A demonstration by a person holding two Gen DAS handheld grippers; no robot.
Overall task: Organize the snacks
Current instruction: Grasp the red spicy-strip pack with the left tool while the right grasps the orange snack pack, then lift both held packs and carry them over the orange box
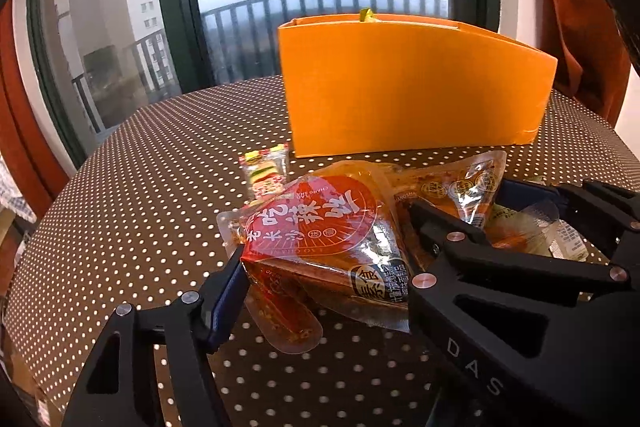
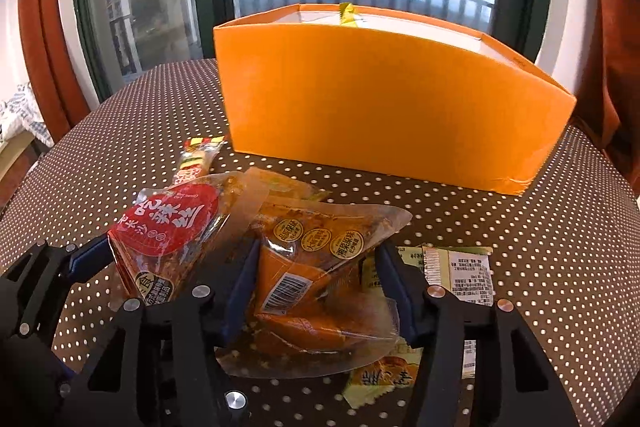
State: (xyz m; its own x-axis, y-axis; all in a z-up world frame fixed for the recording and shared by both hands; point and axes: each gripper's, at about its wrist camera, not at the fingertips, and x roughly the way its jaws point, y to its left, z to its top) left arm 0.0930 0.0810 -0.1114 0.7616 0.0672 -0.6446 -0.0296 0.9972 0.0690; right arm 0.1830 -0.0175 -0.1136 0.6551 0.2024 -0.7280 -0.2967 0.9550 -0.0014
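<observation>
An orange box [image 1: 412, 83] stands open-topped at the back of the dotted table; it also shows in the right wrist view [image 2: 380, 95]. My left gripper [image 1: 324, 259] is shut on a red-labelled snack pouch [image 1: 316, 227], also seen in the right wrist view [image 2: 168, 231]. My right gripper [image 2: 316, 267] is shut on an orange snack pouch [image 2: 316, 283], which shows in the left wrist view [image 1: 464, 187]. Both pouches are buckled between the jaws and sit just above the table, side by side.
A small striped snack packet [image 1: 266, 171] lies left of the box front. Yellow-green packets [image 2: 456, 267] lie under and right of the orange pouch. A wrapper tip [image 2: 347, 14] sticks out of the box. Window and red curtains stand behind the brown dotted table [image 1: 140, 187].
</observation>
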